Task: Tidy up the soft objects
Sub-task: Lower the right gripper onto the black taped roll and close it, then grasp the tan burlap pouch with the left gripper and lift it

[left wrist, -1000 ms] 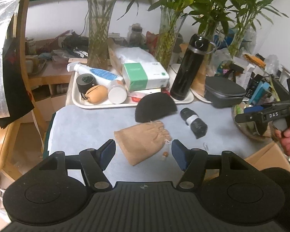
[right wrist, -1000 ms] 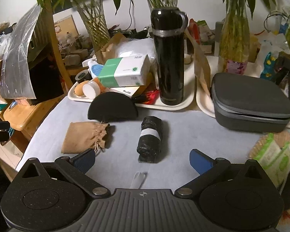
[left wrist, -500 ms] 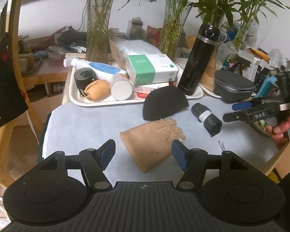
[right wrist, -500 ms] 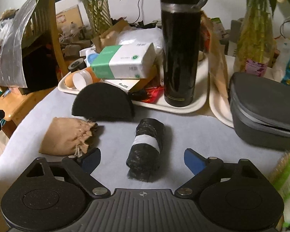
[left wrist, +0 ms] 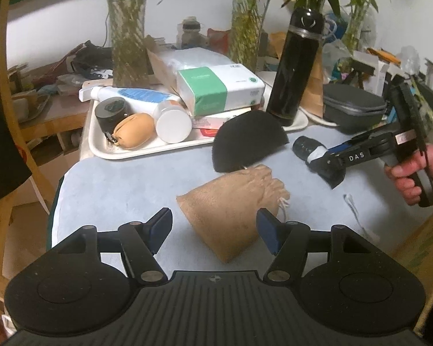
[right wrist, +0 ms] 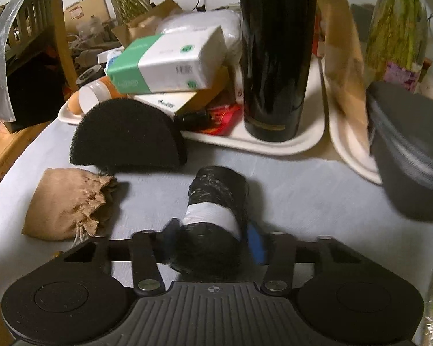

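A tan drawstring pouch (left wrist: 233, 210) lies on the pale blue table cover (left wrist: 121, 184), its near corner between the fingers of my open left gripper (left wrist: 215, 227). A black half-round sponge (left wrist: 248, 144) lies just behind it. My right gripper (right wrist: 213, 239) is shut on a black roll with a white band (right wrist: 216, 201), which rests on the cover. The right gripper (left wrist: 326, 161) also shows in the left wrist view, over the roll (left wrist: 304, 147). The pouch (right wrist: 66, 201) and sponge (right wrist: 124, 138) show left in the right wrist view.
A white tray (left wrist: 147, 152) at the back holds a tissue box (left wrist: 219, 89), a tan coin purse (left wrist: 132, 129), a white-capped bottle (left wrist: 173, 121) and a tall black flask (left wrist: 297, 66). A grey zip case (left wrist: 352, 106) sits at the right. Vases of bamboo stand behind.
My right gripper moved forward and closed on the black roll. My left gripper moved nearer the tan pouch and stayed open.
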{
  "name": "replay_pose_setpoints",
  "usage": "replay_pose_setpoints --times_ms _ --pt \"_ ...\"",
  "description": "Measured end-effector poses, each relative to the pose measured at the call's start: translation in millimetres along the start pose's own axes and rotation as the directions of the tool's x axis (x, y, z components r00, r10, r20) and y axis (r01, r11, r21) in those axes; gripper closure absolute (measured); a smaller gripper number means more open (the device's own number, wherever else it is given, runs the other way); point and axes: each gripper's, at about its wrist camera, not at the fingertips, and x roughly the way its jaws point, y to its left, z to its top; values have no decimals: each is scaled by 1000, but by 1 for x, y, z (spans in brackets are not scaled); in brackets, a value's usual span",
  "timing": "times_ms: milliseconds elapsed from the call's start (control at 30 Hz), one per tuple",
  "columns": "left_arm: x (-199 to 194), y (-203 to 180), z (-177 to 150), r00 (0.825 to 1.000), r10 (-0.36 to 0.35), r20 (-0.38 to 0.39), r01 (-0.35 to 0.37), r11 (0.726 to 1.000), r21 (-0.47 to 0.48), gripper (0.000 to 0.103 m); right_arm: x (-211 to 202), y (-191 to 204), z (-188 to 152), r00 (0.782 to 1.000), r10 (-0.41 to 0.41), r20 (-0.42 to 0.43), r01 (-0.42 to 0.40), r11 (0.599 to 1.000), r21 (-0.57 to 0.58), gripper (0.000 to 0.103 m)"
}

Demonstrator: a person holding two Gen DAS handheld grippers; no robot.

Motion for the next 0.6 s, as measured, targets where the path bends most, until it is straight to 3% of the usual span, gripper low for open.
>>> replay_pose_setpoints --times_ms 167,533,600 --pt "15 -9 -1 1000 0 -10 0 998 58 39 -2 6 2 1000 -21 -16 20 999 -28 56" --pt "41 -23 -11 999 -12 -53 20 985 170 39 -55 0 13 998 -11 58 11 1000 -5 56" --pt "46 -24 -12 997 -41 -68 52 983 175 39 -62 0 14 998 -7 67 7 1000 -2 56"
